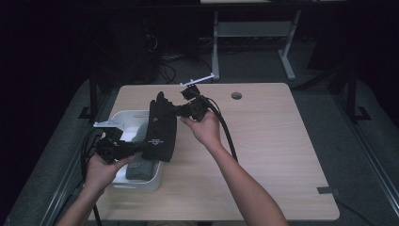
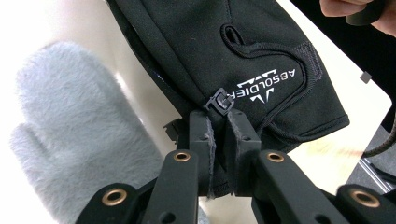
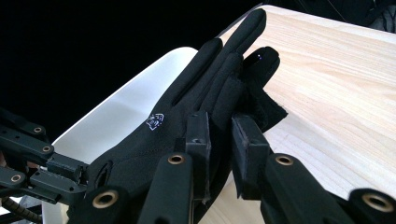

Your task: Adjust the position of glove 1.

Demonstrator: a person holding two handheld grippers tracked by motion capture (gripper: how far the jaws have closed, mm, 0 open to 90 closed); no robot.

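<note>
- Two grippers share one black glove (image 1: pixel 161 128) in the high view, left of centre in the frame: the left gripper (image 1: pixel 137 148) pinches its cuff end at the lower left, the right gripper (image 1: pixel 181 110) its finger end higher up. Held at both ends, the glove hangs stretched above the white bin (image 1: pixel 123 116) at the left edge of the wooden table (image 1: pixel 263 150), probably so it can be carried flat rather than bunched.
- Inside the bin, at its near end, lies a grey mitten (image 1: pixel 141 170), which suggests the bin serves as a holder for gloves.
- Left gripper view: the jaws rise from the bottom centre, closed tight on the glove's cuff edge beside a small plastic clip (image 2: pixel 219 102); the printed logo (image 2: pixel 267 86) sits just right of them. The fluffy grey mitten fills the left of the frame, below the glove.
- Right gripper view: the jaws at bottom centre are clamped on the glove near the base of its fingers (image 3: pixel 219 70), which point toward the upper right over the table's edge. The white bin lies behind at the left, the left gripper at the lower left.
</note>
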